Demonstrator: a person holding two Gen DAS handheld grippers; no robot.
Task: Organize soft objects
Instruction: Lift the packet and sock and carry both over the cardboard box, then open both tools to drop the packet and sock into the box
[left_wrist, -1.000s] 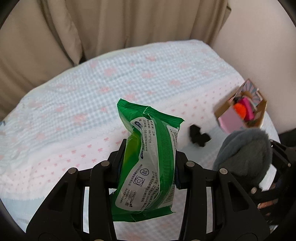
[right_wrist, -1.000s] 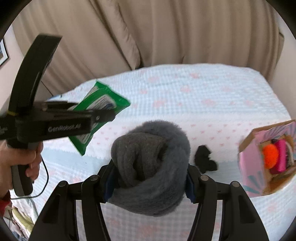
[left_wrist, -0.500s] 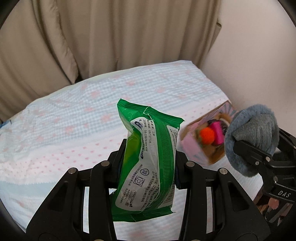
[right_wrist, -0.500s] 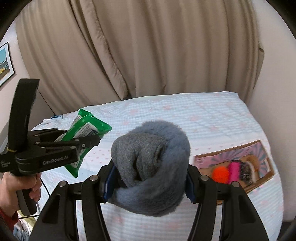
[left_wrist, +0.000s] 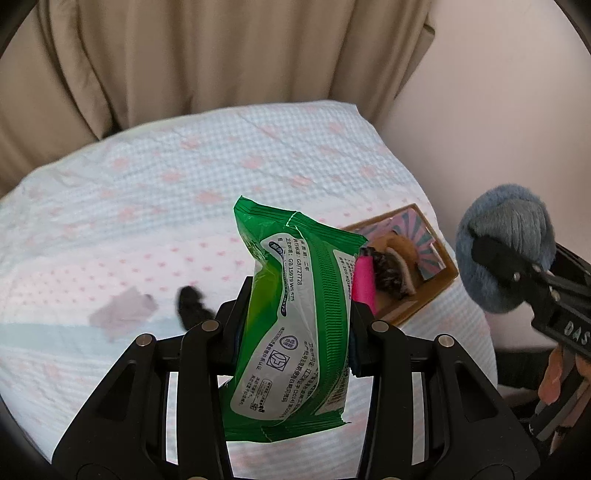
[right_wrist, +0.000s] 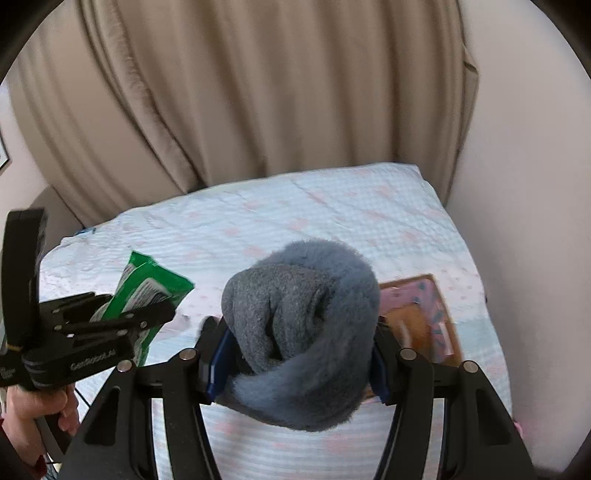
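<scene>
My left gripper (left_wrist: 295, 317) is shut on a green wet-wipe pack (left_wrist: 295, 317) and holds it upright above the bed. It also shows at the left of the right wrist view (right_wrist: 147, 295). My right gripper (right_wrist: 301, 354) is shut on a rolled grey fuzzy sock (right_wrist: 306, 325), seen at the right of the left wrist view (left_wrist: 506, 251). A cardboard box (left_wrist: 436, 280) with pink, brown and dark soft items lies on the bed's right side, partly hidden behind the pack and behind the sock (right_wrist: 439, 325).
The bed (left_wrist: 184, 192) has a pale blue and pink checked cover. A small black item (left_wrist: 192, 299) and a greyish cloth (left_wrist: 122, 310) lie on it left of the pack. Beige curtains (right_wrist: 258, 92) hang behind, and a wall (left_wrist: 498, 129) runs along the right.
Both grippers have swung over the bed with their loads still held. The box now sits behind the pack and the sock, and the black item shows left of the pack.
</scene>
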